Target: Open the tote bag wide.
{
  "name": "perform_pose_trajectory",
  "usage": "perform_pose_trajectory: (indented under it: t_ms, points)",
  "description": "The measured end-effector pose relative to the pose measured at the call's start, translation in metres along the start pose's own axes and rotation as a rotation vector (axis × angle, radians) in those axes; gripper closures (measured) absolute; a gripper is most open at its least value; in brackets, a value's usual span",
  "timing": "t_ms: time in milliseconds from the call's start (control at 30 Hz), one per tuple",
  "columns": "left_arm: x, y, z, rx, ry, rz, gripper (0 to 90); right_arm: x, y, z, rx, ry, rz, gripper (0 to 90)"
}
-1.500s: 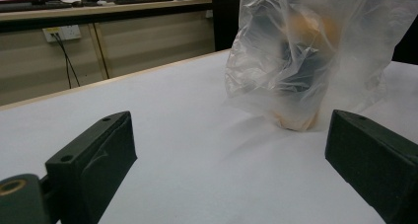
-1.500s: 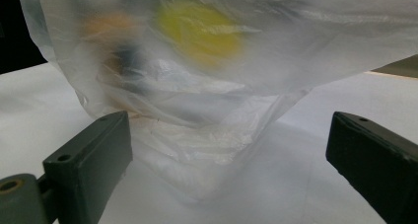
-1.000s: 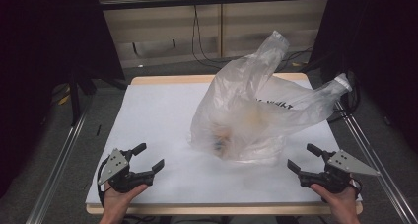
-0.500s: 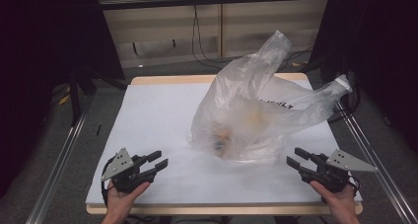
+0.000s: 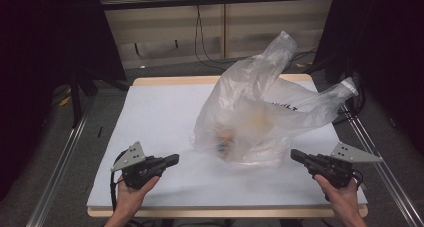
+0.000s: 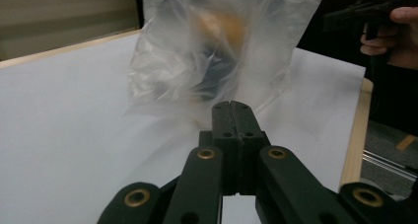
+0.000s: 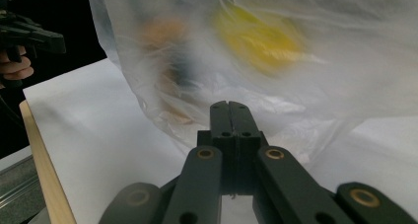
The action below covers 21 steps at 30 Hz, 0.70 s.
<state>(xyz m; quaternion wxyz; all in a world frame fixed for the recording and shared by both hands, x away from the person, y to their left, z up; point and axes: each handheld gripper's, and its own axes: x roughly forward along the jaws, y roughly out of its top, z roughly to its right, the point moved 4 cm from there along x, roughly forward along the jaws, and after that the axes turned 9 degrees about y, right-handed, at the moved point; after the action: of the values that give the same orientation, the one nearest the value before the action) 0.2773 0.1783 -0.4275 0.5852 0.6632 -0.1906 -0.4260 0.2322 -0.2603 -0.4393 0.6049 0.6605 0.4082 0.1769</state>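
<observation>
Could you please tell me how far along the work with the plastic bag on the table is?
Nothing looks done: the plastic bag stands untouched, its contents still inside. In hand: both jaws just closed on nothing, the left hand-held gripper and right hand-held gripper aimed at it. Left: gripping the bag.

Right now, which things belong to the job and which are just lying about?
In the job:
- plastic bag, standing on the table, blurred items inside
- left gripper, shut on nothing, short of the bag
- right gripper, shut on nothing, short of the bag

Lying about:
- white table sheet
- cables on the back wall
</observation>
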Motion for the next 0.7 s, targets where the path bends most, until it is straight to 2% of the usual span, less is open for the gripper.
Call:
perform_pose_trajectory:
  t_ms: [33, 100, 167, 200, 233, 267, 300, 367, 400, 533, 567, 633, 667, 700]
  points:
    - [0.004, 0.005, 0.003, 0.003, -0.043, 0.006, 90.0, 0.0, 0.003, -0.001, 0.002, 0.006, -0.002, 90.0]
    - [0.012, 0.014, 0.01, 0.022, -0.071, 0.01, 90.0, 0.002, 0.012, -0.002, -0.001, 0.013, -0.004, 90.0]
    - [0.016, 0.018, 0.015, 0.029, -0.075, 0.011, 90.0, 0.002, 0.016, -0.003, 0.001, 0.024, 0.006, 90.0]
    - [0.024, 0.026, 0.021, 0.048, -0.101, 0.019, 90.0, 0.004, 0.028, -0.004, -0.006, 0.041, 0.023, 90.0]
    - [0.028, 0.03, 0.024, 0.054, -0.101, 0.022, 90.0, 0.005, 0.031, -0.005, -0.006, 0.046, 0.025, 90.0]
    - [0.028, 0.03, 0.024, 0.054, -0.101, 0.022, 90.0, 0.006, 0.036, -0.006, -0.01, 0.048, 0.028, 90.0]
    - [0.034, 0.038, 0.029, 0.048, -0.121, 0.037, 90.0, 0.007, 0.041, -0.007, -0.014, 0.056, 0.032, 90.0]
    - [0.036, 0.042, 0.031, 0.058, -0.121, 0.041, 90.0, 0.007, 0.044, -0.007, -0.017, 0.06, 0.034, 90.0]
    - [0.041, 0.051, 0.035, 0.071, -0.141, 0.046, 90.0, 0.007, 0.053, -0.009, -0.023, 0.066, 0.036, 90.0]
    - [0.05, 0.062, 0.037, 0.082, -0.145, 0.061, 90.0, 0.004, 0.07, -0.013, -0.032, 0.072, 0.053, 90.0]
    - [0.05, 0.062, 0.037, 0.082, -0.145, 0.061, 90.0, 0.004, 0.07, -0.013, -0.032, 0.072, 0.053, 90.0]
    - [0.059, 0.059, 0.034, 0.072, -0.136, 0.049, 90.0, 0.001, 0.084, -0.016, -0.041, 0.08, 0.064, 90.0]
    - [0.059, 0.059, 0.034, 0.072, -0.136, 0.049, 90.0, 0.001, 0.084, -0.016, -0.041, 0.08, 0.064, 90.0]
    - [0.064, 0.054, 0.03, 0.064, -0.123, 0.034, 90.0, 0.002, 0.091, -0.017, -0.041, 0.082, 0.054, 90.0]
